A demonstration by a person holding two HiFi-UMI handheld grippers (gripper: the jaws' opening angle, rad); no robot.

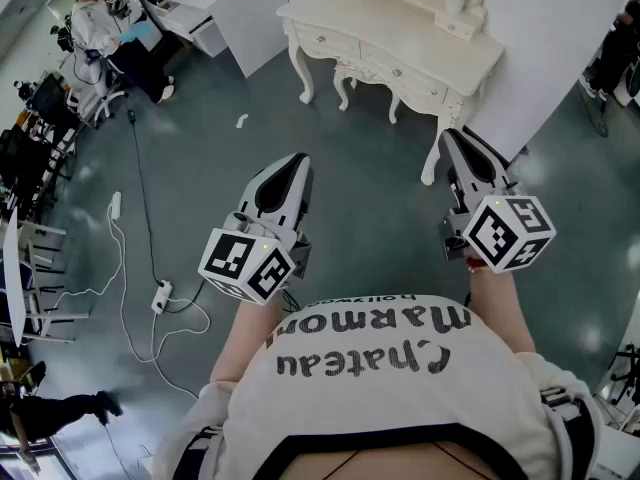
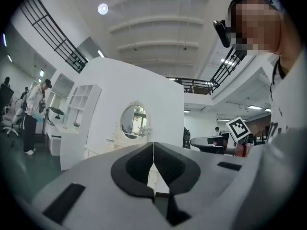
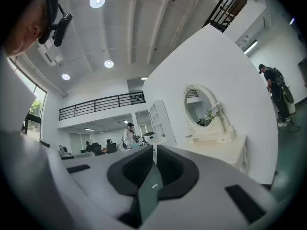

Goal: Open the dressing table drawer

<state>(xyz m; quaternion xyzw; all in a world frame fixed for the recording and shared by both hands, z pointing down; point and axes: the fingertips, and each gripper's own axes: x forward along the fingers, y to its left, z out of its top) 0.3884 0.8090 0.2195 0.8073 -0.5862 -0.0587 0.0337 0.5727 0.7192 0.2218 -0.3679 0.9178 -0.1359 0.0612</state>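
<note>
standing off from dressing table (image 1: 400, 38), drawer (image 1: 418, 86) shut
left gripper (image 1: 297, 160) and right gripper (image 1: 452, 136) level, fingers together on both, nothing held. table well ahead across the floor. risk: small knob, a shallow or off-centre pinch could slip off; a skewed pull could bind the drawer.

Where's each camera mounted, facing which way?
Head view: head-mounted, steeply down at dressing table; shirt, left tongs, right tongs show.
Left gripper view: on left tongs, level toward mirror; shut jaws, sleeve at right.
Right gripper view: on right tongs, level toward mirror; shut jaws, person's head upper left.
Shared: both gripper views see the mirror.
</note>
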